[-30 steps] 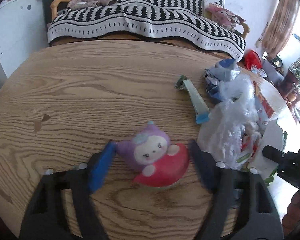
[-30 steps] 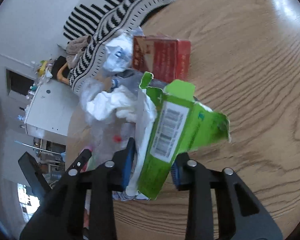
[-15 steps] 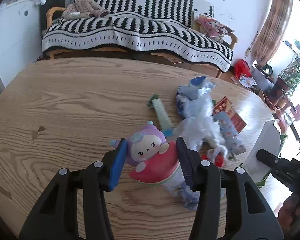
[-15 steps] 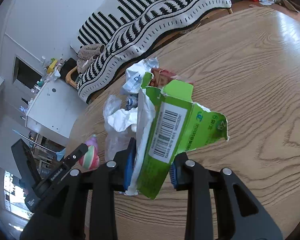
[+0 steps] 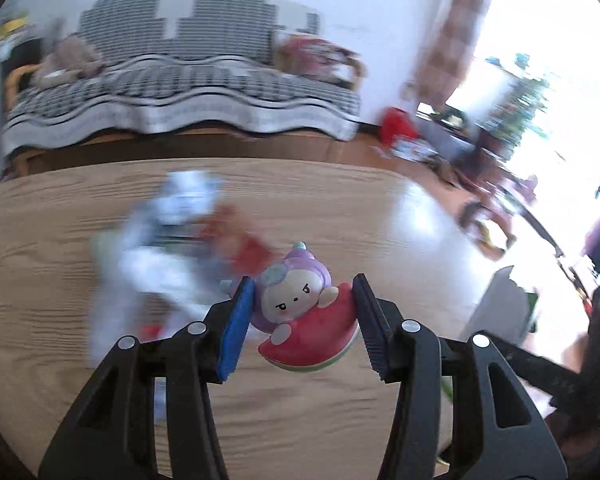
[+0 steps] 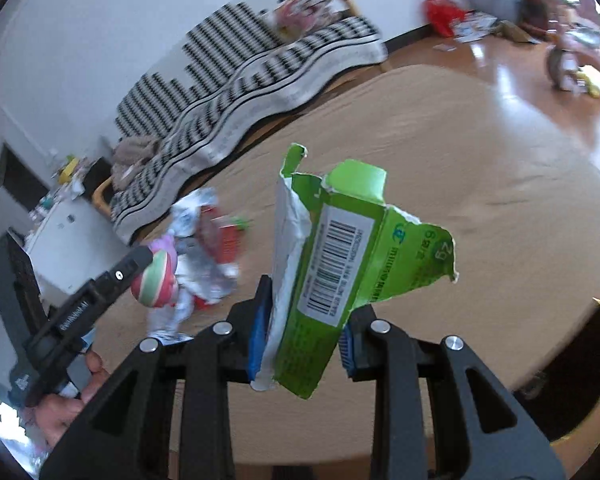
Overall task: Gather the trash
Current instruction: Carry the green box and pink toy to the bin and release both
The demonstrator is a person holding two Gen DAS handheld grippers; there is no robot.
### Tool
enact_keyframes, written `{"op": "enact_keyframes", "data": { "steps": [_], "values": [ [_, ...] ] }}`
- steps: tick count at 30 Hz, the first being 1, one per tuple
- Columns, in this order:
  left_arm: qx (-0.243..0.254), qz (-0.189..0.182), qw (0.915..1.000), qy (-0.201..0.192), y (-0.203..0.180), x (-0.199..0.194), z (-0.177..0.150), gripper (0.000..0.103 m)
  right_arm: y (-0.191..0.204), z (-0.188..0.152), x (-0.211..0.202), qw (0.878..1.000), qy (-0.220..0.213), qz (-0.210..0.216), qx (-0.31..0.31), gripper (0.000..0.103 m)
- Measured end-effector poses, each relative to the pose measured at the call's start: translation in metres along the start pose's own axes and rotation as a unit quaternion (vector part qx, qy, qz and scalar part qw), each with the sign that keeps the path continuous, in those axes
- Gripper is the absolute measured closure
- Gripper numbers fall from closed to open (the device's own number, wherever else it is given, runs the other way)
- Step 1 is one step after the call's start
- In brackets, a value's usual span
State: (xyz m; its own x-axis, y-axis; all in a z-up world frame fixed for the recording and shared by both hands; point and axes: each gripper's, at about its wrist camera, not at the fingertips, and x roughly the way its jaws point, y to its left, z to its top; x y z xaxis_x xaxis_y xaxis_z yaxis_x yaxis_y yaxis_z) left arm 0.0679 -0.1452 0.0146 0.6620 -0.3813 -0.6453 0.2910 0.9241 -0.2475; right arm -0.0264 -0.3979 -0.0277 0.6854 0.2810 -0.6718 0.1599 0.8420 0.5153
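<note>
Two grippers show here, and each one is clamped on a thing. In the left wrist view the left gripper point(image 5: 304, 322) sits at the lower centre of the frame, and its blue pads point(image 5: 236, 330) press on both sides of a small toy figure point(image 5: 300, 316). The toy has a purple hood, a pale face and a body like a red watermelon slice, and it hangs above the wooden table point(image 5: 52, 280), not touching it. The jaws stand partly closed around the toy; they were closing on it a moment ago.

To the left of the toy, in the middle left of the same frame, a heap of trash point(image 5: 168, 236) lies on the table. It is blurred, so I can tell only pale plastic and some red pieces.

In the right wrist view the right gripper point(image 6: 304, 340) is at the lower centre, with its jaws closed narrow on a torn green carton point(image 6: 340, 272) with a barcode label and a white inside. The carton stands up from the jaws above the table. At the lower left of this frame a hand point(image 6: 64, 404) holds the left gripper with the toy. A sofa with a black and white striped cover point(image 6: 240, 76) stands behind the table, in the upper left.
</note>
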Motion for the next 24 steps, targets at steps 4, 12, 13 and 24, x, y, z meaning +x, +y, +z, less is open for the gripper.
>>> {"op": "enact_keyframes", "data": {
  "steps": [4, 12, 13, 24],
  "values": [
    [0.055, -0.075, 0.9953, 0.027, -0.085, 0.018, -0.020, 0.053, -0.057, -0.014, -0.041, 0.998, -0.004, -0.066, 0.009, 0.073],
    [0.169, -0.191, 0.9619, 0.098, -0.223, 0.048, -0.092, 0.053, -0.180, -0.053, -0.125, 0.981, 0.003, -0.180, 0.072, 0.073],
    [0.183, -0.203, 0.9558, 0.109, -0.237, 0.053, -0.102, 0.053, -0.192, -0.059, -0.133, 0.979, 0.004, -0.188, 0.079, 0.073],
    [0.255, -0.230, 0.9229, 0.173, -0.292, 0.092, -0.161, 0.053, -0.257, -0.100, -0.164, 0.969, 0.025, -0.211, 0.122, 0.073]
  ]
}}
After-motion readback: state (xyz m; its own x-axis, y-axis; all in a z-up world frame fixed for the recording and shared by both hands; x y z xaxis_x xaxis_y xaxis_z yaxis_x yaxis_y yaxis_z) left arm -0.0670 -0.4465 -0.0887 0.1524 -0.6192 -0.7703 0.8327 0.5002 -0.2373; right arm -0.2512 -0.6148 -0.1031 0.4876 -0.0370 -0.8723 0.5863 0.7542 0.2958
